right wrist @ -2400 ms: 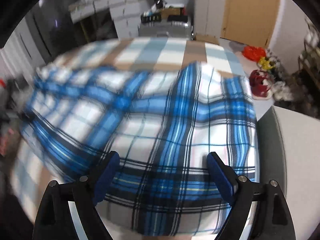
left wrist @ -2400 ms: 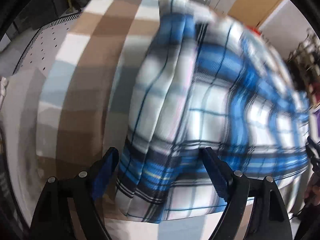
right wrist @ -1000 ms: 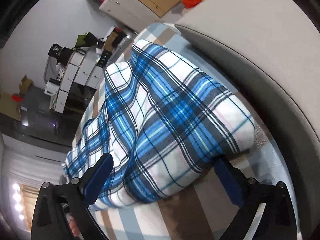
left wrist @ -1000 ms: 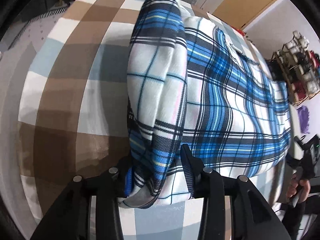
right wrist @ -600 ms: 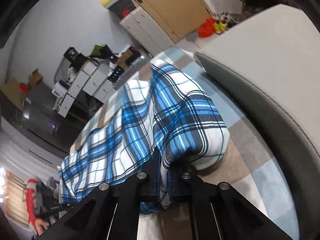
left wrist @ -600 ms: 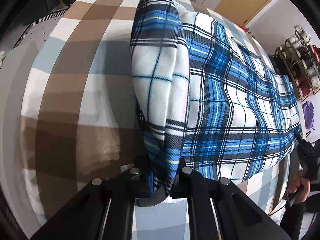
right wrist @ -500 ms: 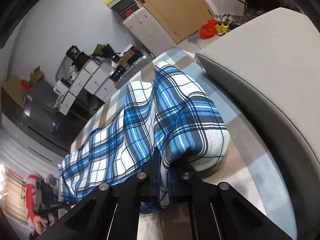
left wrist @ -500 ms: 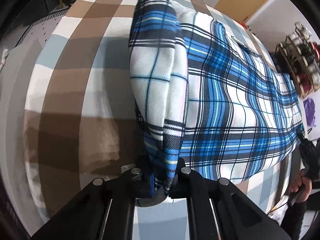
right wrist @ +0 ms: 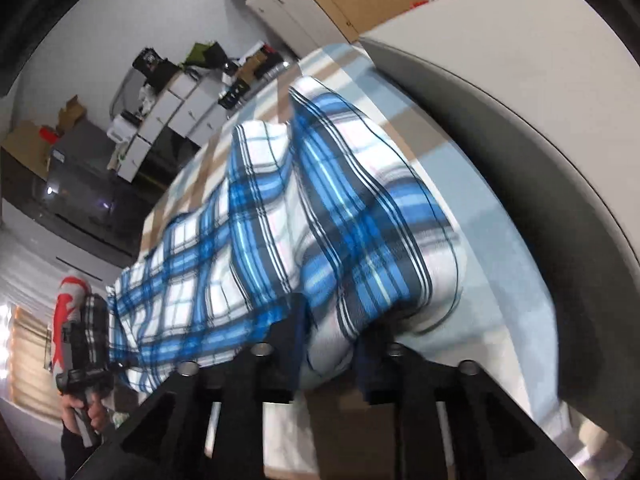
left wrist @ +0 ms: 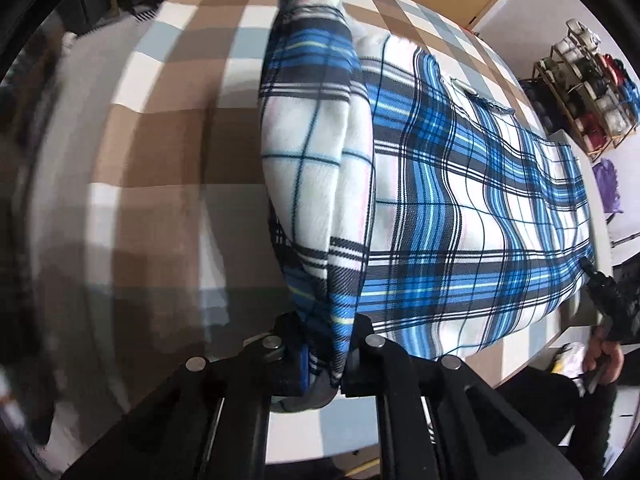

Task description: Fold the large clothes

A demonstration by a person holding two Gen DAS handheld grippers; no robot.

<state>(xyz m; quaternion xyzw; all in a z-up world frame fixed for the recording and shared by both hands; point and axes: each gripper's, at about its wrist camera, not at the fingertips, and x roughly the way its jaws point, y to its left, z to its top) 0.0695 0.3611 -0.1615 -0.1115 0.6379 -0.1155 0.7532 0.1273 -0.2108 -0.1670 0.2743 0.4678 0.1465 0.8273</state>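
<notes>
A blue, white and black plaid garment (left wrist: pixel 460 208) lies folded lengthwise on a bed with a brown, blue and white checked sheet (left wrist: pixel 168 152). My left gripper (left wrist: pixel 326 340) is shut on the thick folded end nearest its camera. In the right wrist view the same garment (right wrist: pixel 320 216) runs away from my right gripper (right wrist: pixel 330 332), whose jaws are opening with a bunched corner of cloth still pinched between them. Each view shows the other gripper at the garment's far end: the right one (left wrist: pixel 612 312) and the left one (right wrist: pixel 84 344), each held in a hand.
A grey padded headboard (right wrist: pixel 520 120) rises close on the right of the right gripper. A shoe rack (left wrist: pixel 588 80) stands past the bed's far side. White drawers and cluttered shelves (right wrist: pixel 172 112) line the wall beyond the bed.
Both grippers, open around the garment's ends a second ago, have shut on the cloth and shifted sideways with it. The right jaws now stand a little wider than half a second ago.
</notes>
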